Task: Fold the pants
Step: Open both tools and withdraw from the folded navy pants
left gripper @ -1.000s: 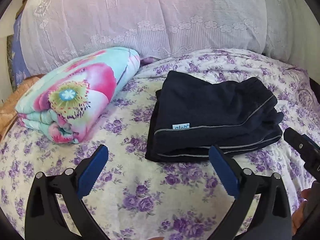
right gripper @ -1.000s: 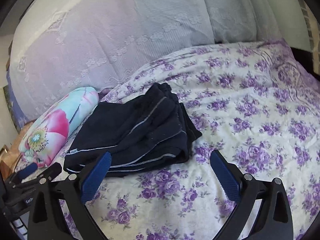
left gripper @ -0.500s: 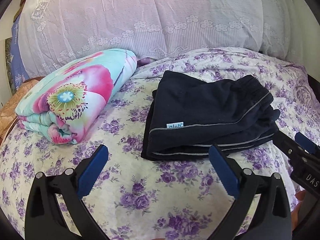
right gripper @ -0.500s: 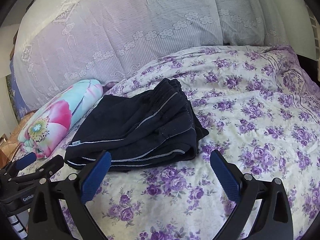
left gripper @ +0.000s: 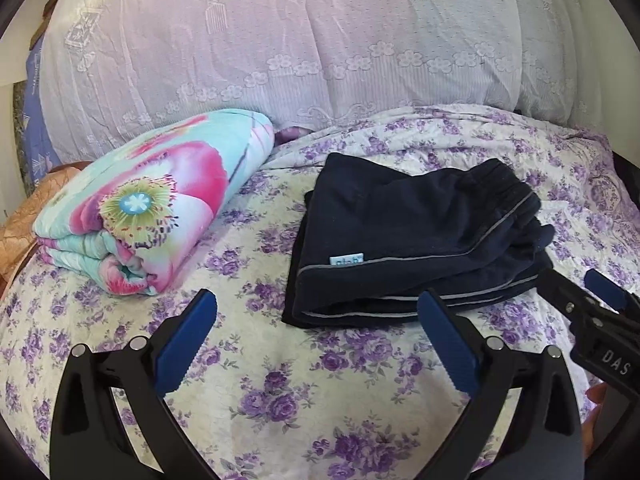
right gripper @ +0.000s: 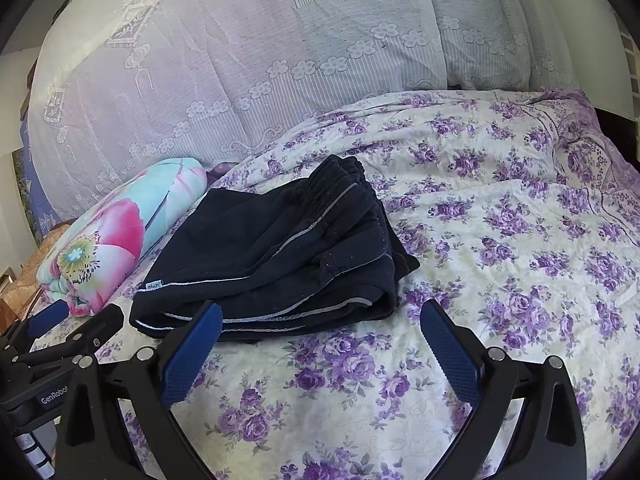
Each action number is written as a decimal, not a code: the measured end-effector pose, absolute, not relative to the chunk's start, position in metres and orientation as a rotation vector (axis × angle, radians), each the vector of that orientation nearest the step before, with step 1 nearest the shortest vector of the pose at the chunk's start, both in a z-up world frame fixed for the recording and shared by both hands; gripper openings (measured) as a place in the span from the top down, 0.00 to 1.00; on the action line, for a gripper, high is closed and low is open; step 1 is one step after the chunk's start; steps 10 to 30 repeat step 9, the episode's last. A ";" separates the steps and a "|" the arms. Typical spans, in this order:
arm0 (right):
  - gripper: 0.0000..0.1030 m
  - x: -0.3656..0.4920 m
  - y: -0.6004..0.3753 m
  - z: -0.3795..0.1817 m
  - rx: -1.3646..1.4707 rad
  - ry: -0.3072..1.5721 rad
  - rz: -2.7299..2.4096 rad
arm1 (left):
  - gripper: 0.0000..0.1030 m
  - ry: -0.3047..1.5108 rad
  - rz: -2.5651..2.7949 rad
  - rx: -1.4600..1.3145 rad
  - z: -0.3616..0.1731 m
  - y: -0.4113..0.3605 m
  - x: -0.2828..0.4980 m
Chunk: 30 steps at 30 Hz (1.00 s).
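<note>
While both grippers' fingers (left gripper: 188, 340) (right gripper: 450, 350) gape wide, empty, folded pants (left gripper: 408, 244) lie untouched

floral bedspread (left gripper: 280, 400) | rolled blanket (left gripper: 160, 208) (poppy print) on it | lace-covered pillows (left gripper: 280, 60) behind

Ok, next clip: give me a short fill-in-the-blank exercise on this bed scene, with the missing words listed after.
1. The dark pants lie ____ in a stack on the floral bedspread.
2. The left gripper and the right gripper both have their jaws ____, holding nothing.
3. The rolled flowered blanket lies to the ____ of the pants in both views.
4. The small label on the pants is light ____.

Missing words: folded; open; left; blue
</note>
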State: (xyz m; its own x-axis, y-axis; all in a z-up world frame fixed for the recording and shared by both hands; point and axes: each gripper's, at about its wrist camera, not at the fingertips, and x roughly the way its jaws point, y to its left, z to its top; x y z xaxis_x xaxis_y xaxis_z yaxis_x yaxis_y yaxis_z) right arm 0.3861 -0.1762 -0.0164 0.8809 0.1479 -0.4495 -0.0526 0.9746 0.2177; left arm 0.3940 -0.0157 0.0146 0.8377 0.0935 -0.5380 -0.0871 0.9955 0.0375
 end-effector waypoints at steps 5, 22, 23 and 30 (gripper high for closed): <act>0.03 0.386 -0.176 -0.016 0.200 0.482 0.104 | 0.04 0.602 0.067 0.014 0.011 -0.020 0.397; 0.03 0.386 -0.176 -0.016 0.202 0.483 0.104 | 0.04 0.598 0.047 0.022 0.012 -0.022 0.397; 0.03 0.386 -0.176 -0.016 0.202 0.483 0.104 | 0.04 0.598 0.047 0.022 0.012 -0.022 0.397; 0.03 0.386 -0.176 -0.016 0.202 0.483 0.104 | 0.04 0.598 0.047 0.022 0.012 -0.022 0.397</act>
